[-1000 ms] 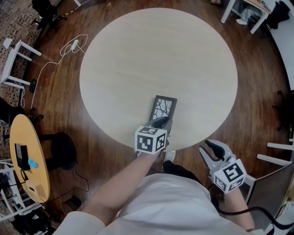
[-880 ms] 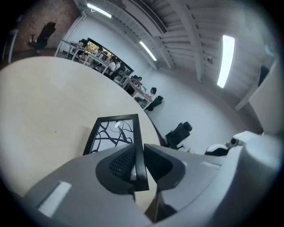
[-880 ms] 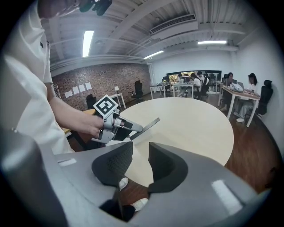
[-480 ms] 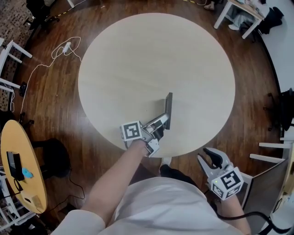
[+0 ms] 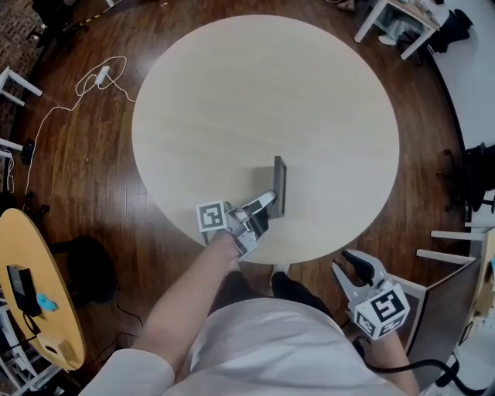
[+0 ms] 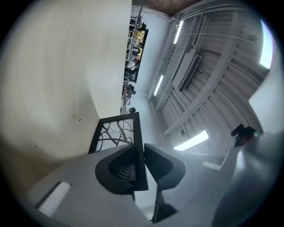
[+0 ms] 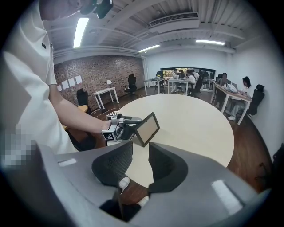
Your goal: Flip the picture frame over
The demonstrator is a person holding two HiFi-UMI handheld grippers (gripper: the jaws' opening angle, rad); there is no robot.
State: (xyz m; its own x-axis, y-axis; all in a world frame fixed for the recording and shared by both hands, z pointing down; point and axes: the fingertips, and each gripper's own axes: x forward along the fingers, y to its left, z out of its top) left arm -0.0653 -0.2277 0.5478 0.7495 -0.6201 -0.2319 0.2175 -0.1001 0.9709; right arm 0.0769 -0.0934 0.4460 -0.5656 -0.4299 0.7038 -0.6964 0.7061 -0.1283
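Note:
On the round pale table (image 5: 255, 93) the black picture frame (image 5: 279, 184) stands on edge near the front rim. My left gripper (image 5: 267, 203) is shut on the frame's near edge. In the left gripper view both pads clamp the black border (image 6: 140, 146), and the branch-pattern front (image 6: 116, 133) faces the tabletop side. The right gripper view shows the frame's plain brown back (image 7: 146, 127) and the left gripper's marker cube (image 7: 111, 134). My right gripper (image 5: 344, 263) hangs off the table at lower right, open and holding nothing (image 7: 140, 159).
A white cable (image 5: 85, 85) lies on the wooden floor at upper left. A yellow round side table (image 5: 31, 294) stands at the left, and white desks (image 5: 394, 23) at the top right. People sit at desks (image 7: 191, 80) far behind the table.
The left gripper has rolled and tipped the frame from leaning with its patterned front showing up onto its edge. Its marker cube has swung left. The right gripper stays open off the table.

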